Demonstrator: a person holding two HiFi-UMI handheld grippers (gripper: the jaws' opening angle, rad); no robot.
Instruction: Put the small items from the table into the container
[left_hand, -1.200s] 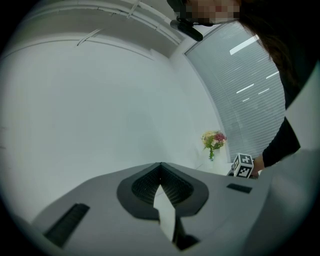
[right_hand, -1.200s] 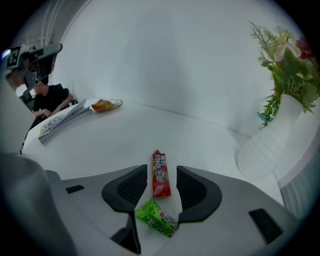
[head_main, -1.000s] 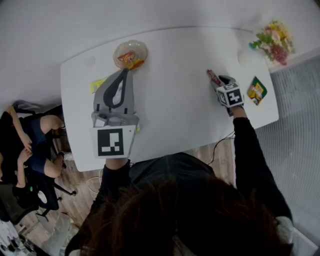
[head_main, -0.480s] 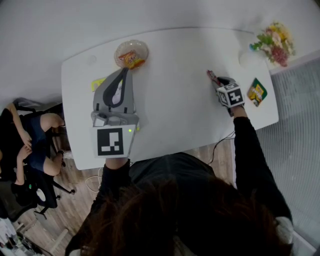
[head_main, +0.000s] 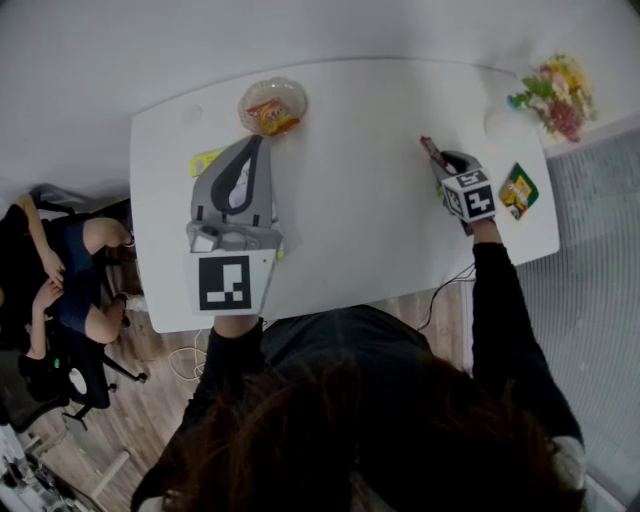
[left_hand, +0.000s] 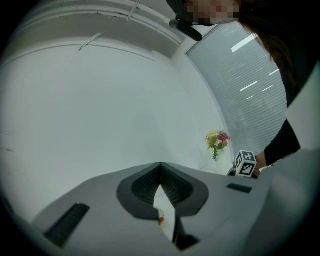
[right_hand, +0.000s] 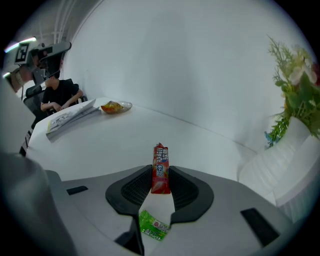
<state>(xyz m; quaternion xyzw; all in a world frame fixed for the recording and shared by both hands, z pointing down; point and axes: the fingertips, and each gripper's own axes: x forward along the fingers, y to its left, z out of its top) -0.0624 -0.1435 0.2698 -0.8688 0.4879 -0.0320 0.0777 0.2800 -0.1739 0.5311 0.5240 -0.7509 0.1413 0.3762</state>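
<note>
Seen from the head view, one white table (head_main: 350, 230) holds five small packets, one container and one bunch of flowers.

At the table's 9 o'clock edge lies one yellow-green packet (head_main: 205, 160), flat and just beside the left gripper (head_main: 256, 142). That gripper lies level and points toward 12 o'clock. Its fingertips are pressed together with nothing pinched between them.

Just past its tips, at about 11 o'clock on the table, stands the clear container (head_main: 300, 98). One orange packet (head_main: 270, 117) lies inside it.

The middle of the table is bare white.

At about 2 o'clock the right gripper (head_main: 437, 162) tilts downward. Its two pads pinch one red packet (right_hand: 160, 169) by the lower end. The packet stands upright and sticks out past the jaw tips toward 12 o'clock.

One small green packet (right_hand: 154, 226) lies on the table under that gripper, toward 6 o'clock from the red one. It shows through the gap behind the pads.

Further right, at 3 o'clock near the table's edge, lies one green-and-yellow packet (head_main: 518, 190), apart from the gripper.

At the 1 o'clock corner, the flowers (head_main: 555, 90) stand in one white vase (right_hand: 280, 170).

One person (head_main: 70, 290) sits off the table's left side.
</note>
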